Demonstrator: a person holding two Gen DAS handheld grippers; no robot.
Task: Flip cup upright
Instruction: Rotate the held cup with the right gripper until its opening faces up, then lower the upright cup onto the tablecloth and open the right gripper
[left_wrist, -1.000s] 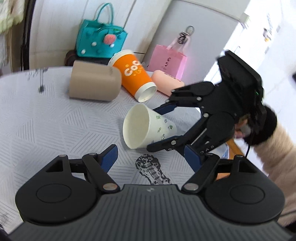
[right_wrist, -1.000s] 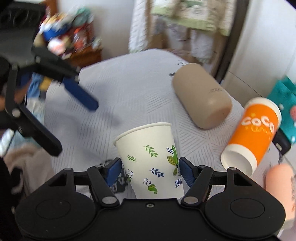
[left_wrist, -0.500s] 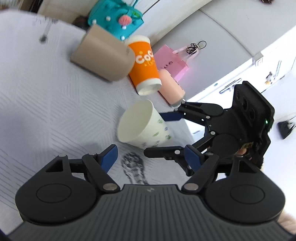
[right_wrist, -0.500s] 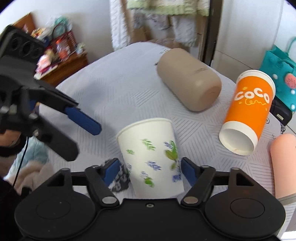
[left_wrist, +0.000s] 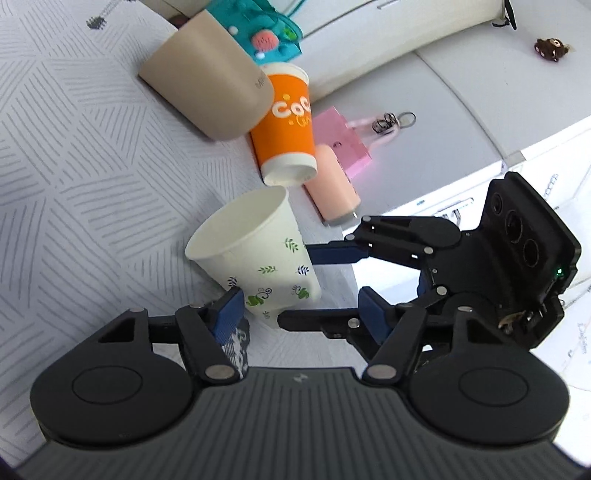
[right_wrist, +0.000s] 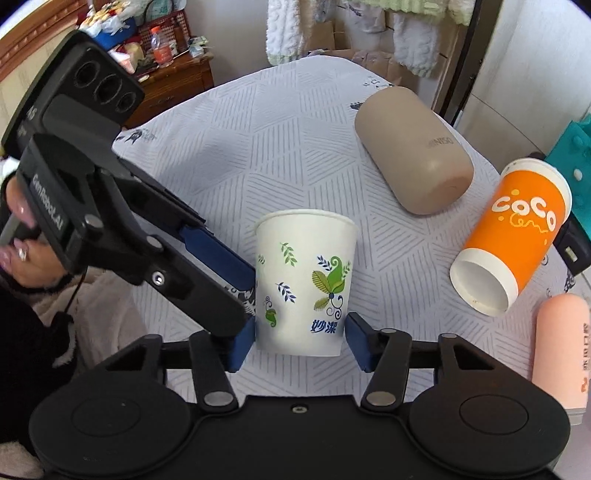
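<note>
While the right gripper (right_wrist: 299, 341) clamps the cup (right_wrist: 304, 280) near its base, mouth up, righting looks nearly done. Left gripper (left_wrist: 299, 306): spread wide around the cup, one pad touching. Next: seat it flat mid-table (right_wrist: 258, 140), then release.

A beige tumbler (right_wrist: 413, 147), an orange Coco cup (right_wrist: 517, 236) and a pink bottle (right_wrist: 563, 354) are lying on their sides along the surface's (right_wrist: 258, 140) right edge.

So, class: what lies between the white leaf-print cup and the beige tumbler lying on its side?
Nothing: in the right wrist view, only bare patterned tablecloth lies between the white leaf-print cup and the beige tumbler.
</note>
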